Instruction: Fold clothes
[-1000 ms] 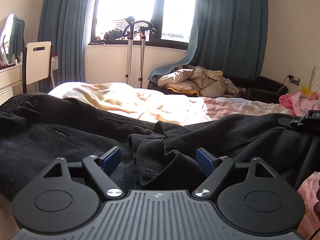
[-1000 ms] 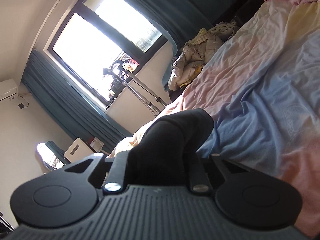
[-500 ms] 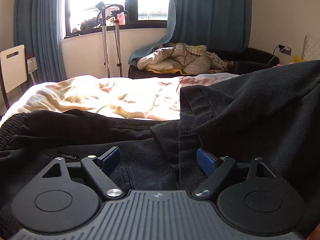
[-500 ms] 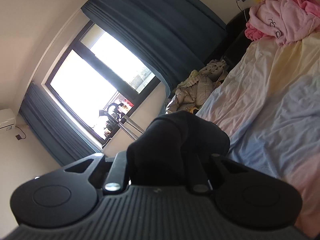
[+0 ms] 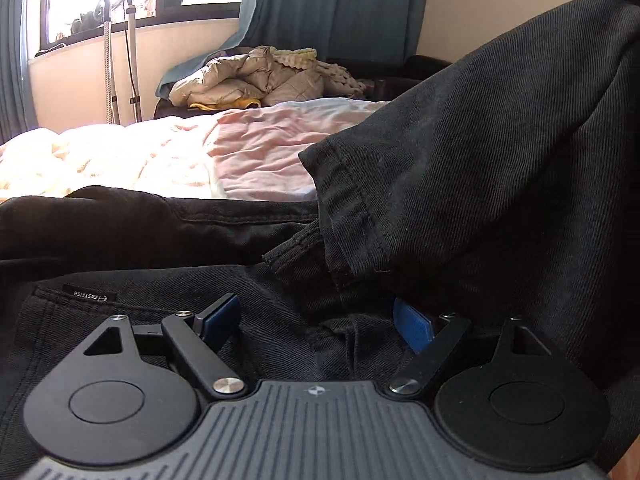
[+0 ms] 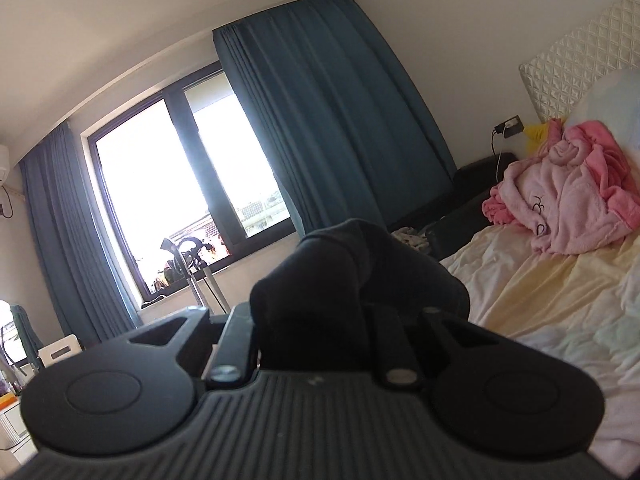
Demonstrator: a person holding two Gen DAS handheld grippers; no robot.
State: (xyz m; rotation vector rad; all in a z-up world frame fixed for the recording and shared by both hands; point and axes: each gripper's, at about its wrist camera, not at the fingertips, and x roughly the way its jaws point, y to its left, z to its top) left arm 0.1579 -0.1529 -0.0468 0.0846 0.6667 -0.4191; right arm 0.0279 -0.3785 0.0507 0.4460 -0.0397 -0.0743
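Note:
Black denim trousers (image 5: 168, 240) lie spread across the bed in the left wrist view. One trouser leg (image 5: 480, 152) is lifted and hangs over the rest from the upper right, its hem drooping at the middle. My left gripper (image 5: 316, 318) rests low on the trousers, open, with its blue pads (image 5: 219, 314) wide apart and only flat cloth between them. In the right wrist view my right gripper (image 6: 320, 312) is shut on a bunched fold of the black trousers (image 6: 348, 264), held up above the bed.
The bed (image 6: 560, 300) has a pale pink and yellow sheet. A pink robe (image 6: 568, 200) is heaped near the quilted headboard (image 6: 576, 76). A beige quilted jacket (image 5: 256, 80) lies on a dark sofa by the window, beside two upright poles (image 5: 120, 56).
My right gripper has risen and swung level with the trouser leg in it; the leg now hangs higher over the left gripper. The left gripper has slid right along the trousers.

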